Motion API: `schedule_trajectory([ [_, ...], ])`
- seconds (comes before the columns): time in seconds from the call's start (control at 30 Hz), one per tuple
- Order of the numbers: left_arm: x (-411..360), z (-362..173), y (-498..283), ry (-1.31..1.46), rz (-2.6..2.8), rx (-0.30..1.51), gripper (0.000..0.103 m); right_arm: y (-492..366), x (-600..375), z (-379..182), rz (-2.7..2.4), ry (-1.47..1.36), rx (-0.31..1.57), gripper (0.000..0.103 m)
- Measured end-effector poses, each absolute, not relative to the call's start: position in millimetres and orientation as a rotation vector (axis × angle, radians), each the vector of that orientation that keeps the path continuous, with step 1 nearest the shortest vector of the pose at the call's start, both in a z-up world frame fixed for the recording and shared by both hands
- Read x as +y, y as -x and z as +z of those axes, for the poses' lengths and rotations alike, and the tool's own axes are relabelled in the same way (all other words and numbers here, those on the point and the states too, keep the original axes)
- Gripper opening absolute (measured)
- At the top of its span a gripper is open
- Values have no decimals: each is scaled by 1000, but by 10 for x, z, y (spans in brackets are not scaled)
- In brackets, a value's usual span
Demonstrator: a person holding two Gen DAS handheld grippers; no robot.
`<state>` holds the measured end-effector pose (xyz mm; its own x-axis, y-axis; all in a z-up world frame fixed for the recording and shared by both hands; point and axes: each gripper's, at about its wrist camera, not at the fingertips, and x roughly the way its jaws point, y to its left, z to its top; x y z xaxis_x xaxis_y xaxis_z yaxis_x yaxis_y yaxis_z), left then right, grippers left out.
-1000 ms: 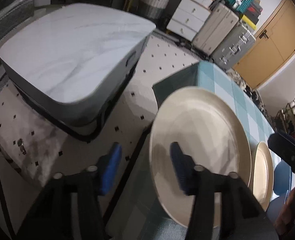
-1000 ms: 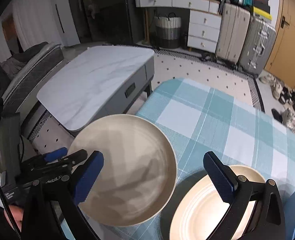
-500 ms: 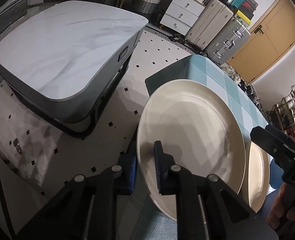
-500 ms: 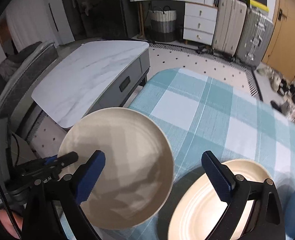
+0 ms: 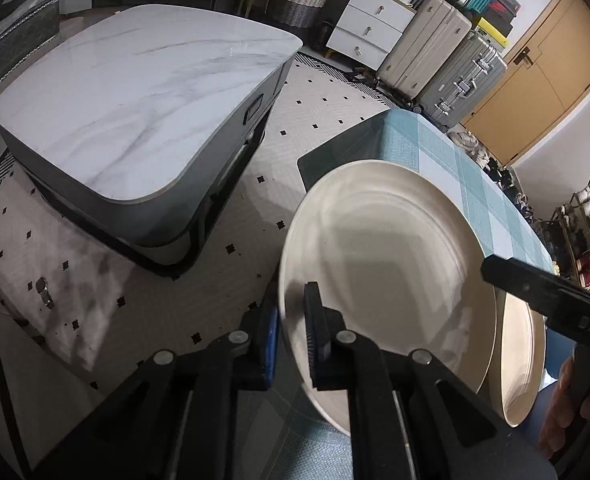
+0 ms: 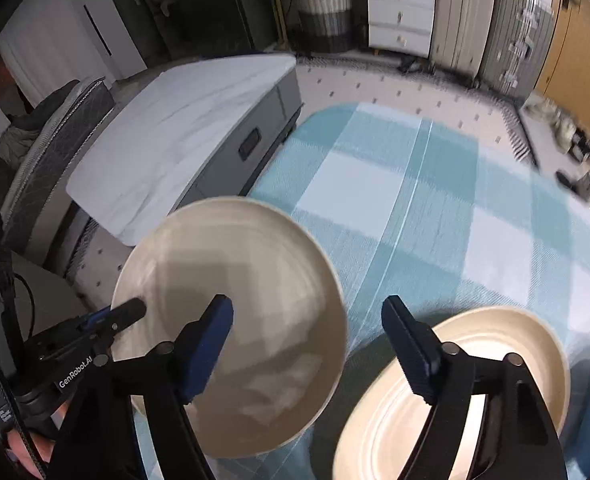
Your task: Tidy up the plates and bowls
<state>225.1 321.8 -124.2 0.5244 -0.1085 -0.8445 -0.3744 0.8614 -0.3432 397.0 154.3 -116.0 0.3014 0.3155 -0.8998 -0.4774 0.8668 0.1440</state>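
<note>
Since a second ago, left claw [image 5: 293,334] clamped on near rim of large cream plate [image 5: 383,272] — tilted up off checked worktop [image 6: 407,200]. Right claw [image 6: 307,344] closing, empty, hovering beside that plate — second plate [image 6: 475,360] just right.

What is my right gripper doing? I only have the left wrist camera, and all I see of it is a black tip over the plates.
Observer: The right gripper has its jaws apart and closing, with nothing pinched between them.
Operator: What is under it?
Observer: It hangs over the strip of checked tablecloth between the large plate and the second plate.
Operator: The large plate hides most of the second one from me. How does it lie?
Observer: Its far rim rests on the cloth, and it is empty, with raised rings inside.
</note>
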Motion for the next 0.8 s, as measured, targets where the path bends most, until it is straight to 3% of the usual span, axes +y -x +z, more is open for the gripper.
schedule_trajectory([
  [0.07,3212,-1236,-2253,530,168,1019,9,-3987,1524,-1209,523,158,1169,64],
  [0.2,3209,-1235,-2252,522,171,1020,9,-3997,1516,-1241,507,184,1159,63],
  [0.57,3224,-1241,-2257,526,175,1022,9,-4111,1564,-1353,485,223,1212,34],
  [0.8,3229,-1240,-2252,528,177,1021,10,-4107,1484,-1419,478,203,1254,24],
])
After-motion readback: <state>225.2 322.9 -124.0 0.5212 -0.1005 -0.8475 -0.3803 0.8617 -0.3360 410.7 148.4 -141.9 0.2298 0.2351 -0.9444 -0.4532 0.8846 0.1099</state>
